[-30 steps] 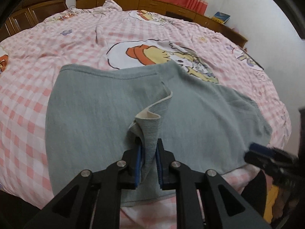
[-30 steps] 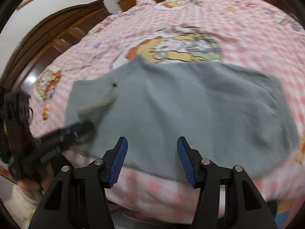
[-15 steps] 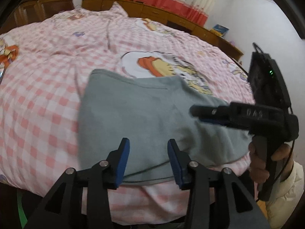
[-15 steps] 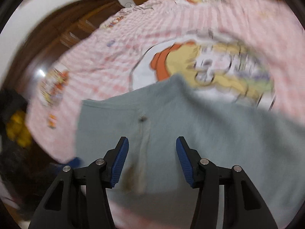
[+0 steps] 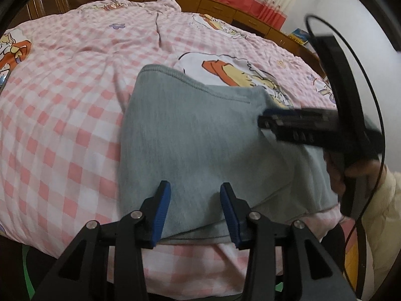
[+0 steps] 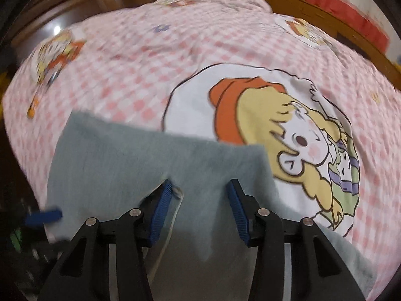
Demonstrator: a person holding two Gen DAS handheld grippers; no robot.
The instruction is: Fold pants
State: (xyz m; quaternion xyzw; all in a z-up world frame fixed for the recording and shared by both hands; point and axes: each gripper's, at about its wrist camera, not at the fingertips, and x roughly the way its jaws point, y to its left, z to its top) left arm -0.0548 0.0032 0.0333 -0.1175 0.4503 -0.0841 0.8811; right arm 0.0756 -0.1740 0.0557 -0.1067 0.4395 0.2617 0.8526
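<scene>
The grey pants (image 5: 200, 135) lie soft and limp on the checked bedspread (image 5: 62, 115), so with my left gripper (image 5: 195, 213) and right gripper (image 6: 200, 208) both parted and empty, I judge the stitched hem edge the best hold.

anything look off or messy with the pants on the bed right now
Nothing stands out. The grey pants lie folded and fairly flat near the edge of the pink checked bedspread, with no stains or tears visible. The right wrist view is blurred, so fine wrinkles there cannot be judged.
</scene>
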